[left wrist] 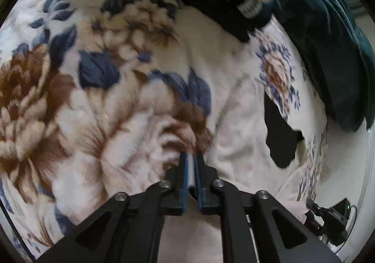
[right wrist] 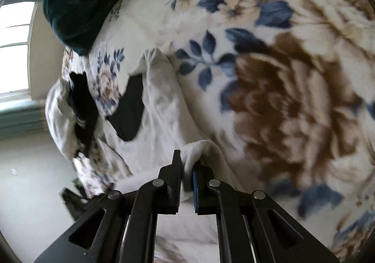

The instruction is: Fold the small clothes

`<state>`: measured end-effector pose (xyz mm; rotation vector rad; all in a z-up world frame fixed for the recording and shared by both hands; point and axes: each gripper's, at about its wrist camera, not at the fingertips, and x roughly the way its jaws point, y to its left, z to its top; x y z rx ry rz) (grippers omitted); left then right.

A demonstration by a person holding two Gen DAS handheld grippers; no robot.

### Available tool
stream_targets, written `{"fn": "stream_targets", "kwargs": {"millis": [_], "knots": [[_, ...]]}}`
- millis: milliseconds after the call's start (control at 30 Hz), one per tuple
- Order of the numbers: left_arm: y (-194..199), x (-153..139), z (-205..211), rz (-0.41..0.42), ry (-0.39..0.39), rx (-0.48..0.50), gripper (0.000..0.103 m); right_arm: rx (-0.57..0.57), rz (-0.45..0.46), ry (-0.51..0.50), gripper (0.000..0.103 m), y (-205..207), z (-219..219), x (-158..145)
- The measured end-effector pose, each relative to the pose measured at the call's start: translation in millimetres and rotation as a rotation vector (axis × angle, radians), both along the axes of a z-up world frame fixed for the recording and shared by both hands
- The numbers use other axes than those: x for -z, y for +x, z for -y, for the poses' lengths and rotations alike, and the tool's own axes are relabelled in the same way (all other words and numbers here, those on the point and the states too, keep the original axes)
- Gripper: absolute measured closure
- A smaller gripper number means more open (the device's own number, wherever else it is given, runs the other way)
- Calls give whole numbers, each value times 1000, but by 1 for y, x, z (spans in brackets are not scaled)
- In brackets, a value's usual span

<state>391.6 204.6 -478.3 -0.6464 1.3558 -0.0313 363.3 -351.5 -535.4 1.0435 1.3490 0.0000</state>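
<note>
Left hand-held gripper [left wrist: 191, 164], right hand-held gripper [right wrist: 187, 169] both pinching white garment [right wrist: 164, 108].

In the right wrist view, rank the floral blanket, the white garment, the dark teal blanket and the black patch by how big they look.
1. floral blanket
2. white garment
3. dark teal blanket, though partly cut off by the frame
4. black patch

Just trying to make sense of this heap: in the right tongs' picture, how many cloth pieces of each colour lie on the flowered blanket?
Cream garment, pinched by the right tongs: 1
Black pieces: 2
Dark teal cloth: 1
Total: 4
</note>
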Motion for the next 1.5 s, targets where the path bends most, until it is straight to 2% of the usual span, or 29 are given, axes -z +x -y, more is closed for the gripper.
{"fn": "stream_targets", "kwargs": {"millis": [33,67,100,133,167,400,500,600,633,667,700,733,767,800,867,1033,1233,1333,1500], "knots": [[0,-3,-4,18,-18,-15,86,10,4,-3,85,2,3,1],[0,-5,-8,27,-26,-30,74,29,21,9,80,4,6,0],[0,-8,-12,36,-27,-44,56,55,33,31,65,6,12,0],[-3,-12,-17,54,-38,-58,49,68,39,38,54,6,15,-2],[-5,-14,-18,63,-42,-62,45,72,49,33,51,5,18,-5],[-61,-21,-8,29,-34,6,45,-110,39,-175,51,-16,8,-28],[-85,-15,8,-11,-32,58,45,-183,10,-192,51,-32,-1,-22],[-99,-5,28,-27,1,125,45,-217,-27,-161,51,-47,-12,-9],[-102,-1,32,-28,10,131,46,-221,-26,-136,51,-52,-15,-5],[-106,0,34,-22,25,120,51,-220,-26,-118,51,-55,-18,-3],[-109,-1,34,-10,26,111,71,-209,-22,-103,58,-59,-20,-1],[-112,-5,36,3,44,112,82,-196,-5,-90,77,-62,-22,-1],[-114,-7,39,12,66,120,94,-192,4,-86,86,-64,-25,-1],[-116,-11,42,36,93,127,96,-185,7,-103,90,-66,-26,-3],[-121,-19,42,77,111,122,98,-179,23,-129,98,-70,-29,-7],[-132,-33,41,102,123,145,99,-192,47,-173,99,-79,-32,-24],[-149,-31,33,59,128,181,101,-216,14,-181,99,-101,-19,-32],[-153,-21,28,30,98,187,101,-237,-11,-183,99,-112,-16,-29],[-157,-18,26,19,105,203,101,-276,-32,-188,99,-118,-18,-22]]}}
